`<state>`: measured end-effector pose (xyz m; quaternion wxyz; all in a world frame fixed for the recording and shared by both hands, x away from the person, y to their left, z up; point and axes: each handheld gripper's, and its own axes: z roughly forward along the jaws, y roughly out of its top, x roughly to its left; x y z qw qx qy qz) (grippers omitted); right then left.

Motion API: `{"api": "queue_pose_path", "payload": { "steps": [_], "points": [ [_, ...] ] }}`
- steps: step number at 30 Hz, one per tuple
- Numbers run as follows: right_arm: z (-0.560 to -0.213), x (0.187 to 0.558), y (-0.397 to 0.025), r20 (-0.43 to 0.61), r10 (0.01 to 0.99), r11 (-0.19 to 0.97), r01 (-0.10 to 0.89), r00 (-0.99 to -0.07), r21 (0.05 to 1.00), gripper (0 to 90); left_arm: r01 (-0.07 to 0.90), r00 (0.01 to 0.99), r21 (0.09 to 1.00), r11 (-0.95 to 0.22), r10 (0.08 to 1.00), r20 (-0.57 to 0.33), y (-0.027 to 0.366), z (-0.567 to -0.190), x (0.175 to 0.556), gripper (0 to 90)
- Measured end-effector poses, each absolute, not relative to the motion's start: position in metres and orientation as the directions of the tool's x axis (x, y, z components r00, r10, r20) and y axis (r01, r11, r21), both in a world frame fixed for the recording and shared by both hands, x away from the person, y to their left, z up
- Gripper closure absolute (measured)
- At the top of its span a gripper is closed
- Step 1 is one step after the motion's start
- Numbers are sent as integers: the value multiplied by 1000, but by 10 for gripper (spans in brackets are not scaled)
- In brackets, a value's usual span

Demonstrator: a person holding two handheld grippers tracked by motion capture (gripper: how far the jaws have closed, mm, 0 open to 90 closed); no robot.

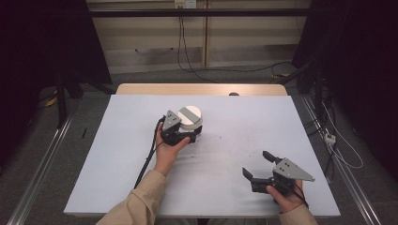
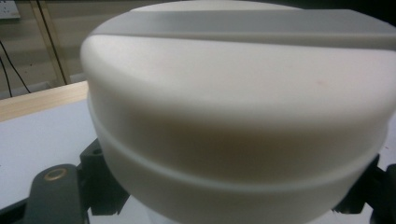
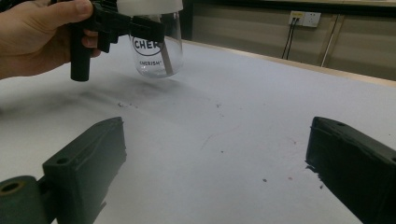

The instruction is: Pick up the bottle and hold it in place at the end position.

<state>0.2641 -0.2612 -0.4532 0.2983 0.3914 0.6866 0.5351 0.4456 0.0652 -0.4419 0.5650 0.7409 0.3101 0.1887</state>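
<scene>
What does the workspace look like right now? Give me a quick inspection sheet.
Surface: pale grey table top, dark scuffs.
Job's things: clear glass jar with round white lid, upright.
Clutter: nothing seen.
Grippers: left gripper shut on the jar just below the lid; right gripper open, holding nothing, above the table.
Cables: black cable trails from left gripper; cords on the floor.
Surroundings: wall sockets, dark curtains.

The pale worktop [image 1: 220,178] is evenly lit from overhead in the high view, while the room's sides are lost in near-black. Soft shadows are cast under the jar [image 3: 156,46] in the right gripper view. The white lid [image 2: 238,107], seen very close in the left gripper view, is rendered soft and slightly blurred.
</scene>
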Motion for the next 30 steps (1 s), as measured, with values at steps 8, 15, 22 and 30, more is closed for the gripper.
{"api": "queue_pose_path", "payload": {
  "steps": [8,15,22,30],
  "points": [
    [-453,264,-261,12,856,119,219,-516,968,44,237,745,952,-194,666,-49,57,-441,448,184],
    [-454,265,-262,15,859,115,222,-512,968,44,242,750,949,-203,660,-51,51,-446,449,184],
    [-454,265,-262,15,858,116,223,-514,968,44,246,761,944,-218,647,-49,46,-450,450,184],
    [-454,265,-262,15,859,117,224,-512,967,44,241,766,942,-233,641,-37,40,-450,451,184]
  ]
}}
